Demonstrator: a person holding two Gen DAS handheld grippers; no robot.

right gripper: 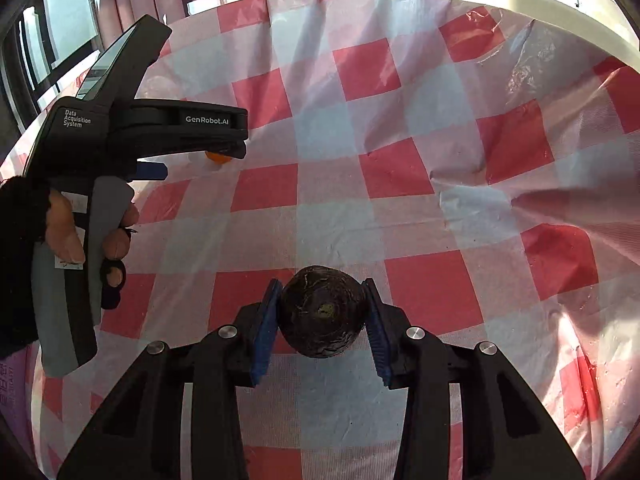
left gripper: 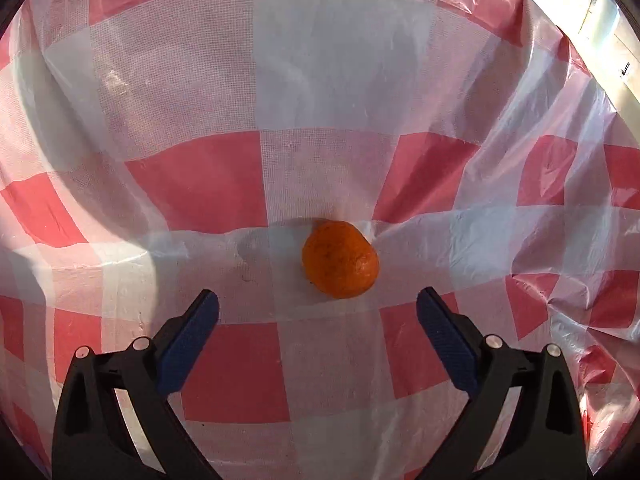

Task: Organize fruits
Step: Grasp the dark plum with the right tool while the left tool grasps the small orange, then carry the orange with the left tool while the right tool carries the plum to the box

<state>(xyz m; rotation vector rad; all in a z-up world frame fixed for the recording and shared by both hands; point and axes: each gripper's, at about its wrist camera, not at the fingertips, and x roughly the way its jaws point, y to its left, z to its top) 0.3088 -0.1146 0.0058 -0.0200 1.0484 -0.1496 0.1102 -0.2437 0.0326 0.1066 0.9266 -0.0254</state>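
Left gripper (left gripper: 318, 304): hovering above the surface with jaws spread wide, holding nothing.
Orange fruit (left gripper: 340, 259): lying on the checked cloth just beyond the left gripper, toward 1 o'clock from the gap, touching neither blue pad.
Right gripper (right gripper: 323, 312): clamping a dark round fruit (right gripper: 323, 312), both blue pads pressing against its sides.
Surface (right gripper: 340, 216): wearing a red-and-white checked plastic cloth (left gripper: 328, 80), rumpling and creasing toward 3 o'clock in both views.
Edges: cloth rim curving along 12 to 2 o'clock in the right wrist view, with a pale ledge lying beyond it.
Open room: lying flat and bare from 11 to 1 o'clock ahead of the held dark fruit.
Around: left gripper body (right gripper: 176, 132) and the gloved hand (right gripper: 68, 232) holding it, sitting at 9 to 10 o'clock in the right wrist view, partly hiding the orange fruit (right gripper: 218, 157) beneath its tip.
Windows (right gripper: 68, 12): showing at 10 to 11 o'clock beyond the cloth.
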